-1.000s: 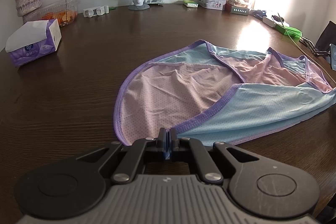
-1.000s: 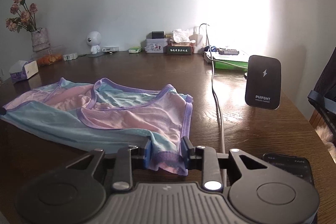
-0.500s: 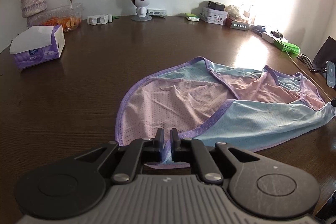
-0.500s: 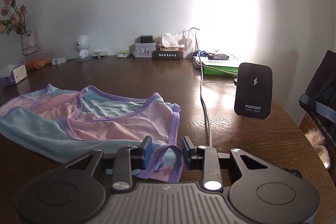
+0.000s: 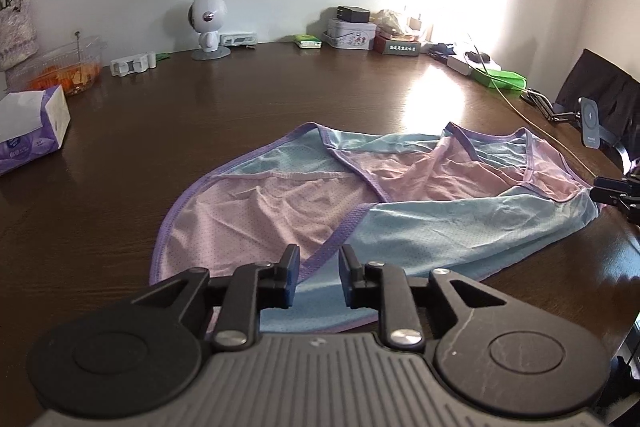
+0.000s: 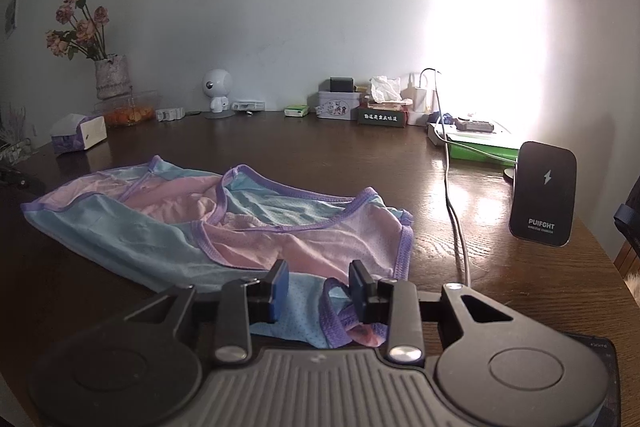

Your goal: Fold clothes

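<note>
Fingers of my left gripper (image 5: 319, 267) have just been opening, freeing the garment (image 5: 360, 211) spread flat on the table (image 5: 200, 115); my right gripper (image 6: 319, 285) has been easing apart too, hem lying loosely between, so the fold stays put.

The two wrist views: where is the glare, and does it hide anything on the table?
Left wrist view: a blown-out patch on the wall upper right, its reflection on the table washing out items by the green box; the garment stays clear. Right wrist view: the same glare above the black charger, corners dark and curved.
</note>
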Demonstrator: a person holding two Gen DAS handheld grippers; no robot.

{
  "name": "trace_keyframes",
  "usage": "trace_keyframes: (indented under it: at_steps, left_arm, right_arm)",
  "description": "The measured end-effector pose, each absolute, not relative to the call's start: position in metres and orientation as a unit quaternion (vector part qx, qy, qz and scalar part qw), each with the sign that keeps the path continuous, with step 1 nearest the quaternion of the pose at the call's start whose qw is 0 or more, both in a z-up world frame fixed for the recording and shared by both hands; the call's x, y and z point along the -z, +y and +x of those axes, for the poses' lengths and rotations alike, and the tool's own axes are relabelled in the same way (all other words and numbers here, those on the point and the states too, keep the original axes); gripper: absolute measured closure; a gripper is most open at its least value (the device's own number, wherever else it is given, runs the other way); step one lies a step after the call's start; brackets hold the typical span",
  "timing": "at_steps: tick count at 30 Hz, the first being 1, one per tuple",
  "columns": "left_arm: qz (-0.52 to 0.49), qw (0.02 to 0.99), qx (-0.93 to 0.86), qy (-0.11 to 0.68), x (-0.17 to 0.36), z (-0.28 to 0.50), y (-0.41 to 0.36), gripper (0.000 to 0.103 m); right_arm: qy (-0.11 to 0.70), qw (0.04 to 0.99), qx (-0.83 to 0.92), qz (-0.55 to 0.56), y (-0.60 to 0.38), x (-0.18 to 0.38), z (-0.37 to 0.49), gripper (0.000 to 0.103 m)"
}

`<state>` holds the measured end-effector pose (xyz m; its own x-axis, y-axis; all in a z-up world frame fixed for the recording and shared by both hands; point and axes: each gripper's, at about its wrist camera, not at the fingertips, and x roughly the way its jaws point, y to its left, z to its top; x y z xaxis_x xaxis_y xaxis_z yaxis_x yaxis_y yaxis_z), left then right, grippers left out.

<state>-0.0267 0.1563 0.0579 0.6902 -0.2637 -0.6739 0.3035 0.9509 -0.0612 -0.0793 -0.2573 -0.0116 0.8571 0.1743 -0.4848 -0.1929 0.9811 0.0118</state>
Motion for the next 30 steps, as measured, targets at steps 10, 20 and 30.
trace_keyframes:
  at_steps: [10,20,30]
  left_arm:
    - [0.038,0.916,0.155,0.368,-0.054,-0.025,0.153,0.076]
    - [0.04,0.915,0.148,0.372,-0.05,-0.024,0.155,0.073]
    - [0.043,0.915,0.14,0.377,-0.042,-0.02,0.157,0.073]
  right_arm:
    - [0.262,0.96,-0.097,-0.019,-0.257,0.016,-0.077,0.067]
    - [0.266,0.958,-0.101,-0.023,-0.253,0.017,-0.076,0.066]
    - [0.289,0.948,-0.122,-0.046,-0.233,0.019,-0.059,0.067]
